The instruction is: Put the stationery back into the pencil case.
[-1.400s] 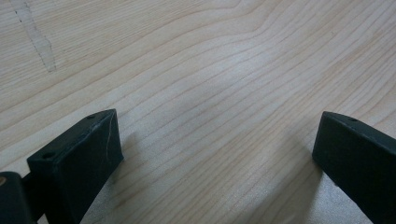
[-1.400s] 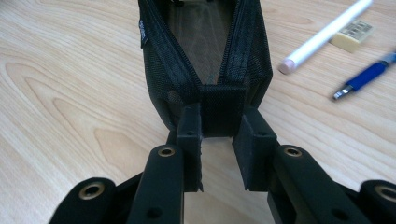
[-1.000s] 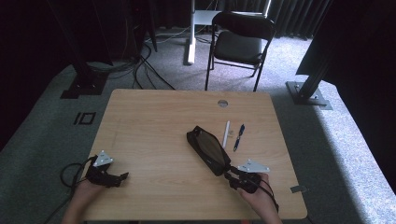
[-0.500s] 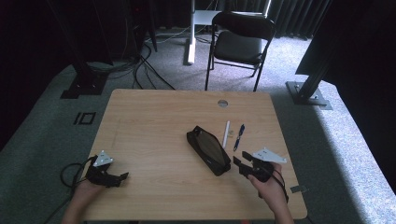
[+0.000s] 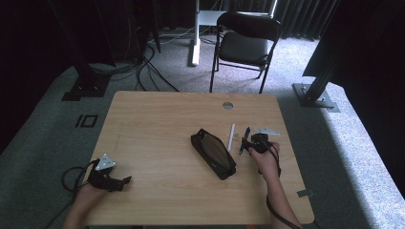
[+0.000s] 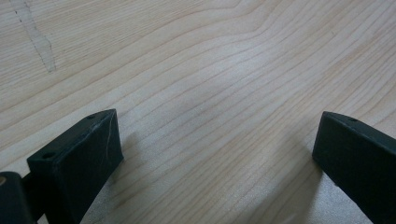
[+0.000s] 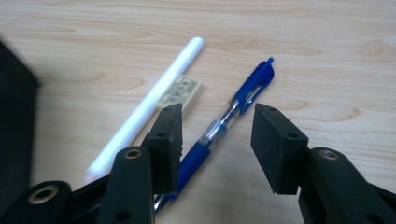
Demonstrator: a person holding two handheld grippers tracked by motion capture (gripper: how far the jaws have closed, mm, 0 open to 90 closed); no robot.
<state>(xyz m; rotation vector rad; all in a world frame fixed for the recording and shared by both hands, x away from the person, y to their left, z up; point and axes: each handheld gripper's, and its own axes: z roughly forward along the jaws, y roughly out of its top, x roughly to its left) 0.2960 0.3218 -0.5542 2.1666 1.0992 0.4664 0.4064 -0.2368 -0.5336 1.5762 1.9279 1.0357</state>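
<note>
1. The left gripper [image 5: 111, 180] rests near the table's [image 5: 157, 119] front left corner, jaws wide apart, empty.
2. The black pencil case [image 5: 213, 153] lies mid-table.
3. The right gripper [image 7: 217, 140] (half-open, gripping nothing) straddles the blue pen [image 7: 224, 126] beside the white pen [image 7: 144, 109] and eraser [image 7: 184, 92]; probably a pick-up, needing descent, then closing.

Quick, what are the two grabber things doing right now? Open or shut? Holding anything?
Left hand-held gripper: open, holding nothing, jaws over the bare table.
Right hand-held gripper: open, holding nothing yet, jaws either side of the blue pen.
</note>
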